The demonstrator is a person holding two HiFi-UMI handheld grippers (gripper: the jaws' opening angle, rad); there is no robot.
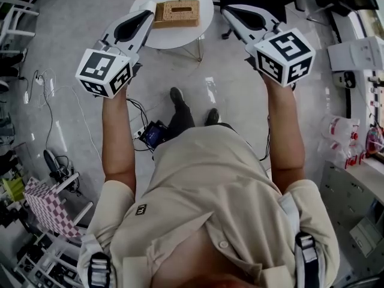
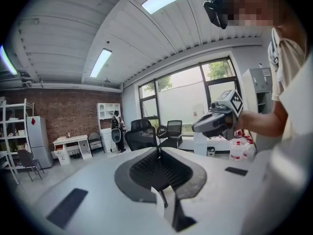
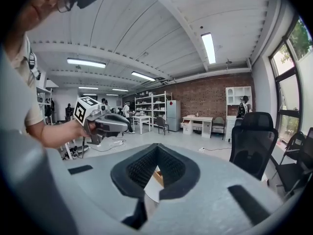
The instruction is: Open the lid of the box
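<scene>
2 tools need readying. Head view: the left tool and right tool flank the woven box, its lid seemingly down, on the round white surface. Left gripper view: jaws pressed together, nothing between them. Right gripper view: likewise closed and empty. Better to spread 1 tool before meeting the lid's edge and steady the base with the other.

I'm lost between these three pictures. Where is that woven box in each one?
Head view: the box sits top centre, on the round white table.
Left gripper view: the box is not in it; only a white sliver of the table shows under the shut jaws.
Right gripper view: a small tan sliver of the box shows low centre, under the shut jaws.
Shared landmark: the white table.
</scene>
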